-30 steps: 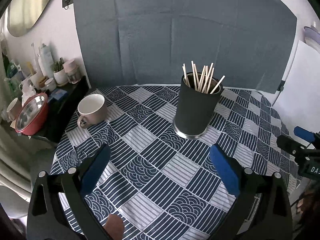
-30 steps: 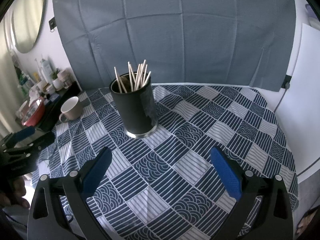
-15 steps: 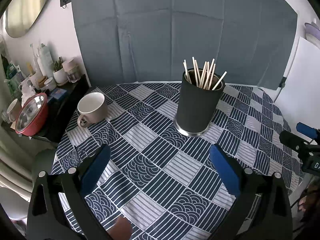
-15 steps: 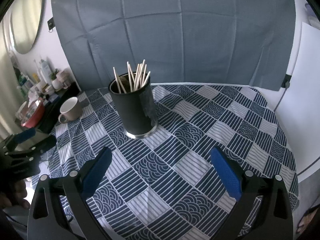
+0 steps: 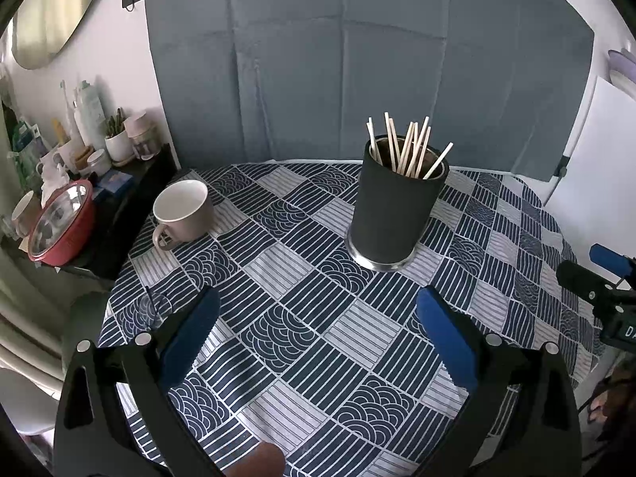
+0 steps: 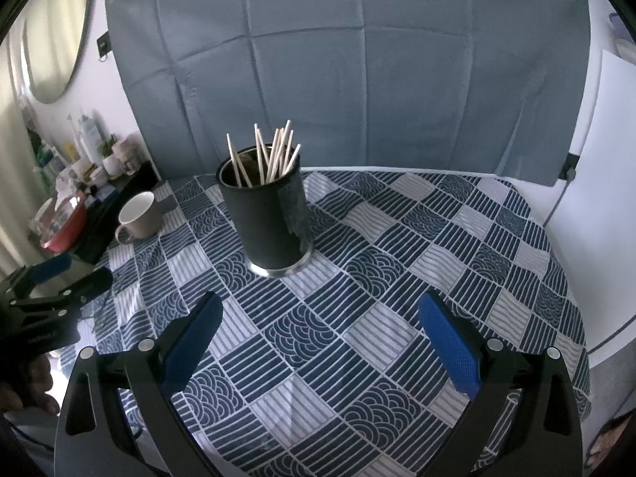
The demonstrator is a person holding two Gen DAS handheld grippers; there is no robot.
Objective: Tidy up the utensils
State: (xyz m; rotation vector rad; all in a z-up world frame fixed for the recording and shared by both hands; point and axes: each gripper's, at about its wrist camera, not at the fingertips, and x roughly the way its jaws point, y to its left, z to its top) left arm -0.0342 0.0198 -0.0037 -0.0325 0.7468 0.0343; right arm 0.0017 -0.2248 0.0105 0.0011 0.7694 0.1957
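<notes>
The only writing that can be read is on the black body of the right gripper [image 5: 612,266] where it enters the left wrist view at the right edge: a pale "D" and part of a second letter, cut off by the frame. The holder, the mug and the cloth carry no label that can be read.

One dark cylindrical holder [image 5: 395,206] stands upright on the table [image 5: 302,342], ahead of the left gripper [image 5: 318,314] and slightly toward its right-hand finger; in the right wrist view the same holder [image 6: 270,218] lies ahead of the right gripper [image 6: 320,312] and toward its left-hand finger. A grey patch shows on its side in that view. About ten pale wooden chopsticks [image 5: 405,147] stand in it, fanned out and leaning on the rim; the exact count is hard to tell where they overlap.

One beige mug [image 5: 183,214] sits upright ahead and well to the left of the left jaws, its handle facing them, apart from the holder. One red bowl [image 5: 59,224] with a shiny inside rests on a dark side shelf [image 5: 131,206] further left, among several bottles and jars too small to count.

Both pairs of jaws are spread wide and hold nothing, above the checked blue-and-white tablecloth [image 6: 357,318].
</notes>
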